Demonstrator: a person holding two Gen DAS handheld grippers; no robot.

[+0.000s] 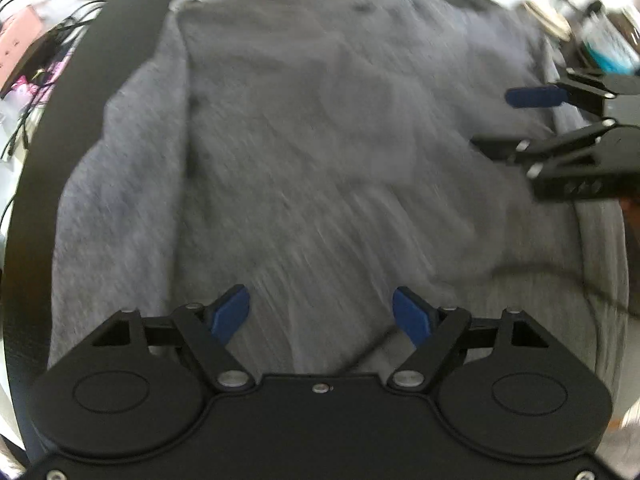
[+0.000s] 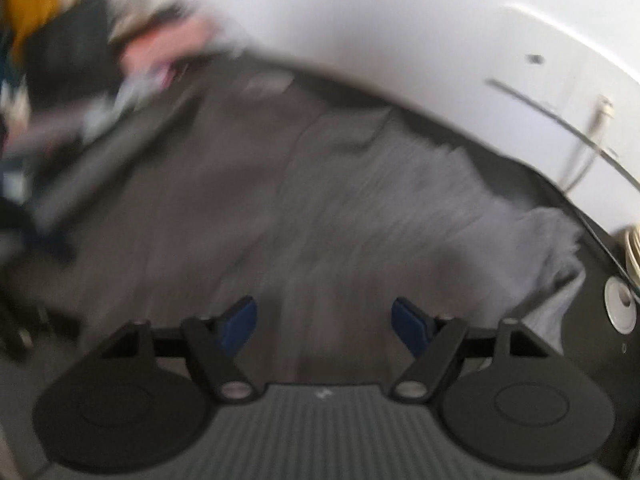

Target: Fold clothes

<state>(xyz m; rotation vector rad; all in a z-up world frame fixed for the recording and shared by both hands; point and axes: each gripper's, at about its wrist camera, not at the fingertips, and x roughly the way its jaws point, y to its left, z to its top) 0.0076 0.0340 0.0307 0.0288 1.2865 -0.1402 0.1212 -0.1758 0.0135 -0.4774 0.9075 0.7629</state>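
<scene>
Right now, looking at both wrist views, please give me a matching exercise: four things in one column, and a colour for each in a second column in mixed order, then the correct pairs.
Things:
1. garment
2. table
3. pads of the left tool
4. wall

Colours:
A. white
B. blue
C. grey
D. black

Pairs: 1-C, 2-D, 3-B, 4-A

The garment lies spread over the table. Both the left tool and the right tool have their jaws apart with nothing between them.
</scene>
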